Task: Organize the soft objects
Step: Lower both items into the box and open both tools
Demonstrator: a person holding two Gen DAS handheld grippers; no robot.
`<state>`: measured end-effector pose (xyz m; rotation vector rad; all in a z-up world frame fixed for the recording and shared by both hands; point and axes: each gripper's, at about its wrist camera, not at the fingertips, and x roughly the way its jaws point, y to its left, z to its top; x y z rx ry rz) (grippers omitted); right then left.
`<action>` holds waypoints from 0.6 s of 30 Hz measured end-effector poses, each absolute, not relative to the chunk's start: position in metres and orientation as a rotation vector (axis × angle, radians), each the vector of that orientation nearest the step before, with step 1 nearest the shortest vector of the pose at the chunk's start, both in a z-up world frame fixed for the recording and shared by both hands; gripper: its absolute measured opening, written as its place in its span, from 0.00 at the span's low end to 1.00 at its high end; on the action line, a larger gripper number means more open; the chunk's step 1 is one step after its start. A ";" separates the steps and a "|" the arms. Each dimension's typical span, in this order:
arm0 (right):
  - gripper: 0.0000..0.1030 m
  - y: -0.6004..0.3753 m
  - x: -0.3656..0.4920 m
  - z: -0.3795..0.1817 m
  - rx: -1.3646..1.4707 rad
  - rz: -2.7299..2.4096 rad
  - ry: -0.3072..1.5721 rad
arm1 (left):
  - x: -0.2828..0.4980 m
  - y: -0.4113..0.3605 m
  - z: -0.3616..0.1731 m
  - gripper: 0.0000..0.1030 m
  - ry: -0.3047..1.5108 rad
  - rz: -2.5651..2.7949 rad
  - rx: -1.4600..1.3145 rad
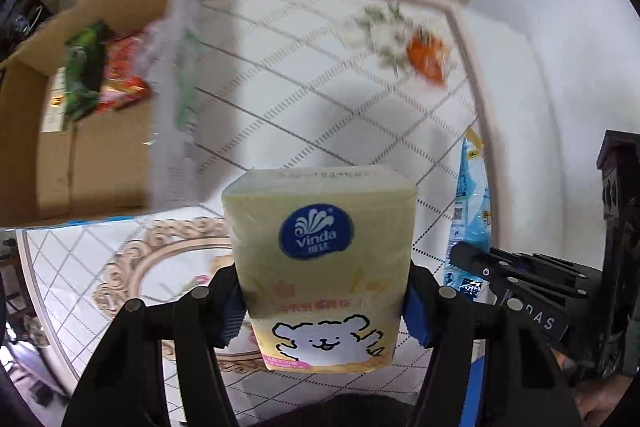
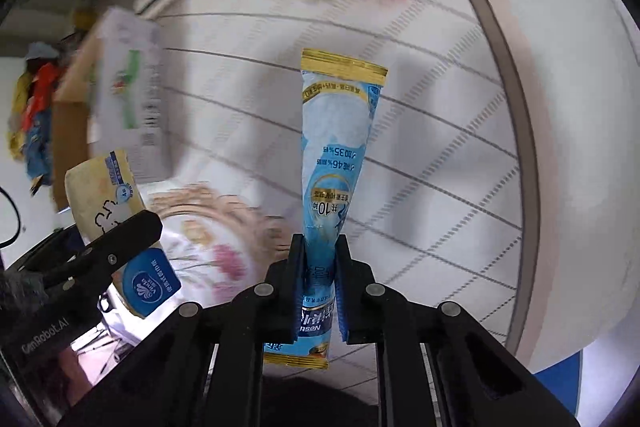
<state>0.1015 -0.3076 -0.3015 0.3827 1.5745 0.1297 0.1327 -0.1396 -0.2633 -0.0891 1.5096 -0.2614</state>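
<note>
My left gripper (image 1: pixel 322 301) is shut on a yellow Vinda tissue pack (image 1: pixel 320 259) with a white bear print, held above the round table (image 1: pixel 304 75). The pack also shows at the left of the right wrist view (image 2: pixel 108 195). My right gripper (image 2: pixel 322 259) is shut on a long blue Nestle sachet (image 2: pixel 340 143) with gold ends, held upright over the table. That sachet shows at the right of the left wrist view (image 1: pixel 470 195). A white tissue pack with green print (image 1: pixel 176 75) leans at the cardboard box's edge; it also shows in the right wrist view (image 2: pixel 128 95).
An open cardboard box (image 1: pixel 80 155) at the table's left holds green and red snack bags (image 1: pixel 100 71). A blurred orange and white packet (image 1: pixel 416 47) lies at the table's far side. The table has a raised rim (image 1: pixel 476 87) and a patterned cloth.
</note>
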 end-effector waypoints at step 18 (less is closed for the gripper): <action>0.14 -0.035 0.208 -0.225 0.330 0.377 1.517 | 0.224 0.124 -0.230 0.59 1.438 0.000 -0.282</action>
